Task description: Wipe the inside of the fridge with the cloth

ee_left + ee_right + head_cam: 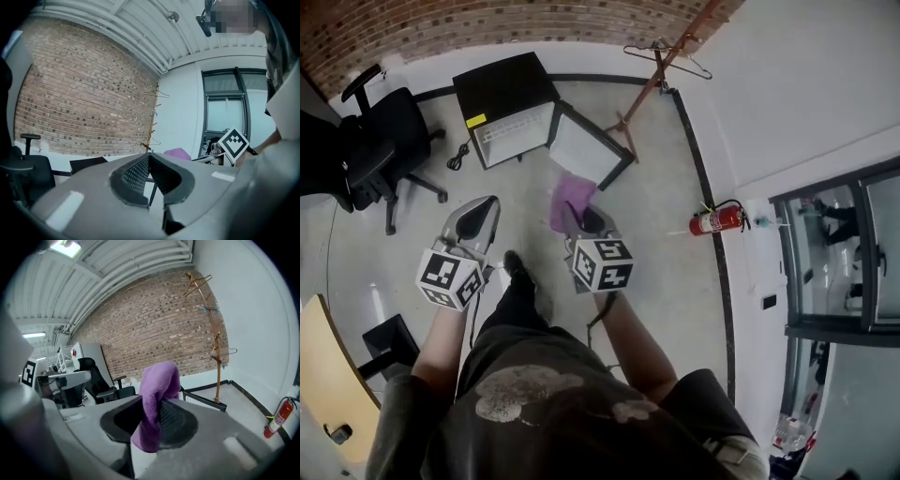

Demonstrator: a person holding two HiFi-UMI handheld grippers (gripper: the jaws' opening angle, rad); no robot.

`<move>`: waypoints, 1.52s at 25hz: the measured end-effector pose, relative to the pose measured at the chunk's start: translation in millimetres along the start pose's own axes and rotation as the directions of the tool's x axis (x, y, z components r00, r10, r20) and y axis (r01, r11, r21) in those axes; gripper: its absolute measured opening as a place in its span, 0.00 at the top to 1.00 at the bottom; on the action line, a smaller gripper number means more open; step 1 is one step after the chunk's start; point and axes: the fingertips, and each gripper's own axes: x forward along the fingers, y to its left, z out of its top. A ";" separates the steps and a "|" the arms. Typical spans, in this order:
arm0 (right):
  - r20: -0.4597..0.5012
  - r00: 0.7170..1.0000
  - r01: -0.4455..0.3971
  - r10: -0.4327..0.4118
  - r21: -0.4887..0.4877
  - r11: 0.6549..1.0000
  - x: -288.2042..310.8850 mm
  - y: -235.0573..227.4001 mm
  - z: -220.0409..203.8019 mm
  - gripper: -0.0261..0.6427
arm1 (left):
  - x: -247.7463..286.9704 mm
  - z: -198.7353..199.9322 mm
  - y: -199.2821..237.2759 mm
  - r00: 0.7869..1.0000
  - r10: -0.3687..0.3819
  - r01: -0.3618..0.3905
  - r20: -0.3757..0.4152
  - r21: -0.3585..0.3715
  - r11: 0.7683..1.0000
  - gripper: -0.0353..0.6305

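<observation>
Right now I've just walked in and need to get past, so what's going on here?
A person stands holding two grippers. The right gripper is shut on a purple cloth; the left gripper is shut and empty. A black mini fridge sits on the floor ahead, its door open. The cloth is not yet at the fridge.

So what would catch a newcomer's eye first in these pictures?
The purple cloth pinched in the right tongs, bright against the grey floor. Beyond it, a small black fridge stands on the floor with its door swung open, and a red fire extinguisher sits by the right wall.
</observation>
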 end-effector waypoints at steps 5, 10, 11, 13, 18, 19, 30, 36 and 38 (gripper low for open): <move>0.014 1.000 -0.006 0.006 0.004 1.000 -59.0 6.8 -22.6 0.84 | -30.0 3.0 -44.0 1.000 -0.011 0.010 0.018 0.018 1.000 0.92; 0.005 1.000 0.009 -0.009 0.024 1.000 -97.0 12.2 -41.3 0.84 | -57.3 -5.3 -74.5 0.999 -0.034 0.034 -0.011 0.009 0.999 0.92; 0.008 1.000 0.012 -0.012 0.026 1.000 -102.3 13.6 -42.4 0.84 | -61.9 -6.8 -78.9 0.999 -0.040 0.041 -0.016 0.011 0.999 0.92; 0.016 1.000 0.018 -0.018 0.027 0.999 -111.0 17.6 -44.6 0.84 | -71.2 -9.8 -83.7 0.999 -0.045 0.046 -0.022 0.011 0.999 0.92; 0.007 0.999 0.036 -0.037 0.011 0.999 -129.0 31.1 -56.0 0.84 | -91.3 -14.8 -84.5 0.999 -0.048 0.048 -0.022 -0.006 0.999 0.92; 0.004 0.999 0.040 -0.041 0.010 0.999 -132.7 34.6 -58.8 0.84 | -95.7 -15.1 -85.5 0.999 -0.050 0.050 -0.018 -0.010 0.999 0.92; -0.008 1.000 0.016 -0.016 -0.002 1.000 -162.1 132.9 -101.8 0.84 | -191.6 -28.1 -82.1 0.999 -0.045 0.045 -0.003 -0.036 0.998 0.92; -0.028 0.999 -0.021 0.020 -0.039 0.999 -179.8 179.3 -121.6 0.85 | -237.0 -36.7 -89.0 0.999 -0.053 0.053 -0.009 -0.042 0.998 0.92; -0.038 0.999 -0.030 0.028 -0.046 0.999 -185.2 191.4 -128.2 0.85 | -248.1 -37.0 -92.2 0.998 -0.060 0.059 -0.006 -0.048 0.997 0.92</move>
